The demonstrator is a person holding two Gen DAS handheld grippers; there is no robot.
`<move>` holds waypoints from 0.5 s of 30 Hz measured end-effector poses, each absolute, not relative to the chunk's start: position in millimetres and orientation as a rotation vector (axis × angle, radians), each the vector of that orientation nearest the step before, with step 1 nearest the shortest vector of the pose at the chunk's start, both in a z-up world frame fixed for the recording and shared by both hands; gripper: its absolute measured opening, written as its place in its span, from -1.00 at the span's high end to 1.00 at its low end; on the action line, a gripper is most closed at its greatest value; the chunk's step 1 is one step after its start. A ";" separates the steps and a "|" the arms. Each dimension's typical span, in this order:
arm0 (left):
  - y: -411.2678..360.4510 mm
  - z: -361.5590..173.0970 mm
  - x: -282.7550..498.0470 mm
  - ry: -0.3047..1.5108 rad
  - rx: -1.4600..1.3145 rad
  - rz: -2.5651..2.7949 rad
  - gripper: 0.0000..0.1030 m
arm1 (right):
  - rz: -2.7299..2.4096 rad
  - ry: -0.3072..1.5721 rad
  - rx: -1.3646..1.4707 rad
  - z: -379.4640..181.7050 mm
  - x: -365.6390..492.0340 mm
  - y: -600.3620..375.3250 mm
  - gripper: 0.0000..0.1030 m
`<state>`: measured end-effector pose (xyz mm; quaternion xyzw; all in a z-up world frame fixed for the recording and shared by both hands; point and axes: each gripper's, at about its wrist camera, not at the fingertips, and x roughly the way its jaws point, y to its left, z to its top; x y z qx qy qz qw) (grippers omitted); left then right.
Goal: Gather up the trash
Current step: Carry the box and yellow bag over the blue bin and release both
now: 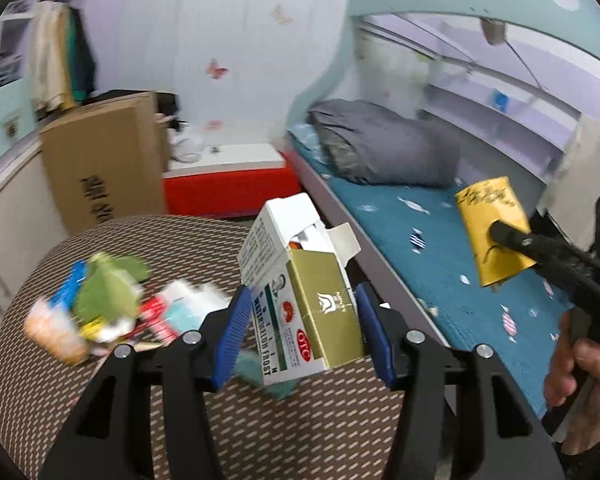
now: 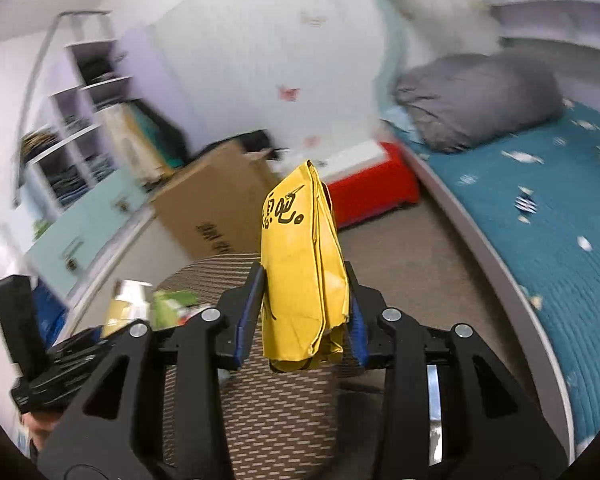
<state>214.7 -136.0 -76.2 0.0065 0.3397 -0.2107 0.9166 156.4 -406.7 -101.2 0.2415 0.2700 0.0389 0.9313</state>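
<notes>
My left gripper is shut on two small cartons: a white medicine box with green print and a gold box, held above a round woven stool. A blurred heap of wrappers and green trash lies on the stool's left side. My right gripper is shut on a flattened yellow paper cup with black writing, held upright above the stool. The right gripper with the yellow cup also shows at the right of the left wrist view, over the bed.
A bed with a teal cover and a grey pillow runs along the right. A cardboard box and a red-and-white box stand on the floor behind the stool. White shelves line the left wall.
</notes>
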 end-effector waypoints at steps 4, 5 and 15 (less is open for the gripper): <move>-177.4 -86.7 235.6 0.758 0.039 -0.500 -0.04 | -0.023 0.649 0.560 -141.3 172.8 -443.0 0.26; -184.4 -89.3 239.9 0.769 0.048 -0.512 -0.04 | -0.038 0.672 0.579 -152.1 175.5 -448.6 0.26; -273.4 -132.8 281.2 0.904 0.174 -0.637 -0.04 | -0.137 0.823 0.707 -225.4 196.9 -494.4 0.26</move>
